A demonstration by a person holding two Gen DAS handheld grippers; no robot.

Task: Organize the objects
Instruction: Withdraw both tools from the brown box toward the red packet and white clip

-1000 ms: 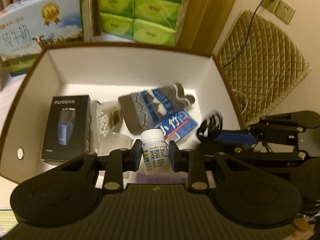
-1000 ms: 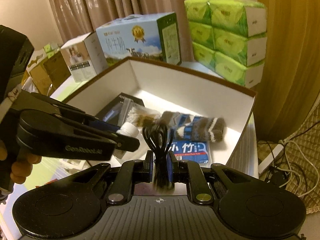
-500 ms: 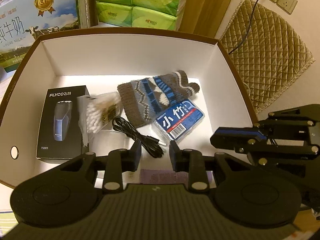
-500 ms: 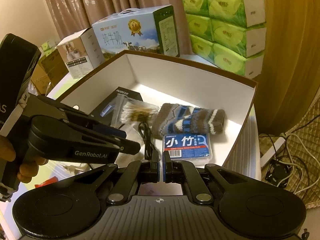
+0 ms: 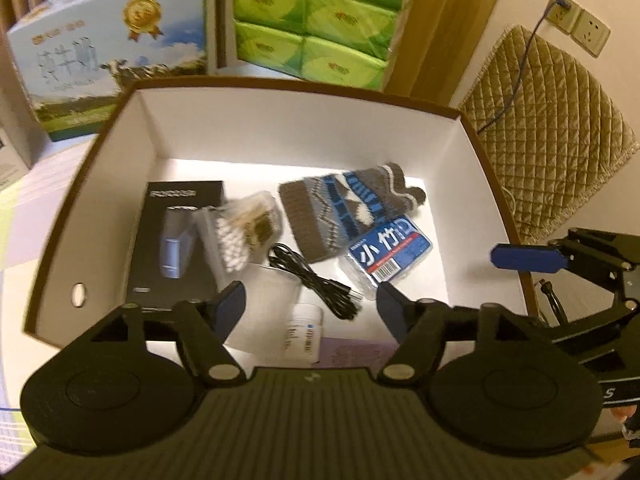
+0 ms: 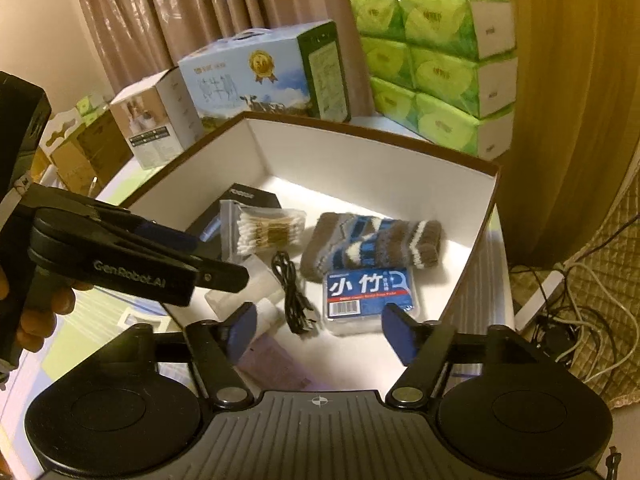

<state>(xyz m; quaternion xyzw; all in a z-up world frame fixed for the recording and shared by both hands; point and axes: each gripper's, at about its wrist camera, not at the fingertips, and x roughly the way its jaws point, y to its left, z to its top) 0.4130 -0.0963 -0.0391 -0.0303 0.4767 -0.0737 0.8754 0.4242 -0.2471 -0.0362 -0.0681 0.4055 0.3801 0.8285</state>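
While both grippers are hovering over its near rim, the open box (image 5: 304,120) with white inner walls and a brown edge is occupying the middle of both views and is holding every task item. Behind it, at 11 o'clock in the left wrist view, a milk carton (image 5: 108,60) is standing, and a stack of green tissue packs (image 5: 312,20) is sitting at 12 o'clock. Inside the box, a black shaver box (image 5: 176,240) is lying flat at 9 o'clock on the floor. A knitted sock (image 5: 340,208) is lying at 1 o'clock, with its lower edge overlapping a blue floss pack (image 5: 390,250) placed at 3 o'clock. A clear bag of cotton swabs (image 5: 240,236) is leaning on the shaver box, just right of it. A coiled black cable (image 5: 316,280) is lying at the centre, between the swabs and the floss pack. A small white bottle (image 5: 304,332) is lying on its side at 6 o'clock, near the front wall, just below the cable end. The left gripper (image 5: 310,308) is holding its jaws wide apart, gripping nothing, with the bottle lying free below the gap. The right gripper (image 6: 318,330) is likewise spreading its jaws apart and is carrying nothing, positioned above the cable and the floss pack.
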